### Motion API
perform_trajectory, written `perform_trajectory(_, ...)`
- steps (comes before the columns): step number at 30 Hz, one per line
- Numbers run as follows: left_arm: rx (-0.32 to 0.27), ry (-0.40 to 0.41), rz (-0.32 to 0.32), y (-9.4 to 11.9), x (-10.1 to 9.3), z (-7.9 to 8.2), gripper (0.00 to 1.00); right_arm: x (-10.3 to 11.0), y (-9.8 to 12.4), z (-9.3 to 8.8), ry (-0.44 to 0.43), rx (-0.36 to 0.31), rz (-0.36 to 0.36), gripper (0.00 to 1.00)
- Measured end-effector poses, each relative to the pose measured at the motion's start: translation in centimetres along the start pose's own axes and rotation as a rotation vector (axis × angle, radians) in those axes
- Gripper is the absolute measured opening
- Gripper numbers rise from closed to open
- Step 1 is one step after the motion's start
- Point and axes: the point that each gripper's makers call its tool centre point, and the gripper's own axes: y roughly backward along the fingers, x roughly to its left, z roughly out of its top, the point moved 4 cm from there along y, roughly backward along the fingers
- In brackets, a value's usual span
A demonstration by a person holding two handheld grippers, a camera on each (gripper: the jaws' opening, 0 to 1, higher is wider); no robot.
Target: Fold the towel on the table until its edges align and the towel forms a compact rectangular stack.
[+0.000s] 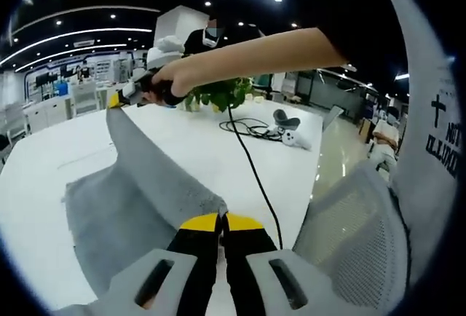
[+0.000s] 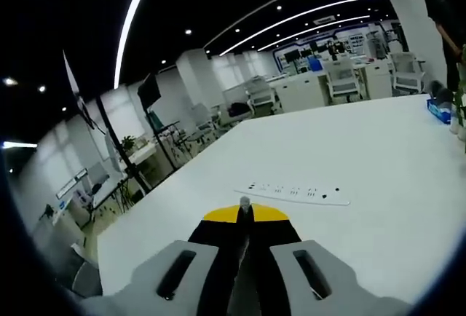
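Note:
The grey towel [image 1: 116, 218] lies partly on the white table [image 1: 44, 156], with one edge lifted into a taut ridge. My left gripper [image 1: 222, 221] is shut on the near corner of that edge. At the far end of the ridge my right gripper [image 1: 119, 99], held by a person's hand, pinches the other corner above the table. In the right gripper view my right gripper [image 2: 245, 212] is shut, and a small grey tip of towel [image 2: 245, 202] pokes out between the yellow-tipped jaws.
A black cable [image 1: 251, 163] runs across the table to white controllers [image 1: 295, 137] beside a green plant [image 1: 218, 94]. A grey mesh chair [image 1: 357, 228] stands at the right. A white power strip [image 2: 295, 192] lies on the table, and a blue box [image 2: 439, 111] sits at its far edge.

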Motion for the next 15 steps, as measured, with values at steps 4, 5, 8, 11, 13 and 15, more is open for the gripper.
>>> perform_trajectory(4,-0.004,0.024,0.019,0.5,0.4,-0.2,0.02,0.4,-0.8,0.2,0.004,0.002,0.003,0.01)
perform_trajectory(5,-0.005,0.028,0.024,0.7,0.5,-0.3,0.02,0.3,-1.1,0.3,0.003,0.003,0.001,0.01)
perform_trajectory(8,-0.008,0.034,0.035,1.3,0.9,-0.5,0.02,0.4,-1.4,0.3,-0.002,0.002,-0.008,0.01)
perform_trajectory(11,-0.008,0.047,0.045,1.9,1.3,-0.8,0.02,0.7,-1.3,0.3,-0.009,-0.003,-0.022,0.01)
perform_trajectory(13,-0.009,0.055,0.047,2.2,1.6,-1.0,0.02,1.0,-1.2,0.2,-0.020,-0.006,-0.029,0.01)
perform_trajectory(15,-0.007,0.068,0.051,2.6,2.0,-1.3,0.02,1.3,-1.4,0.2,-0.021,-0.006,-0.036,0.01)
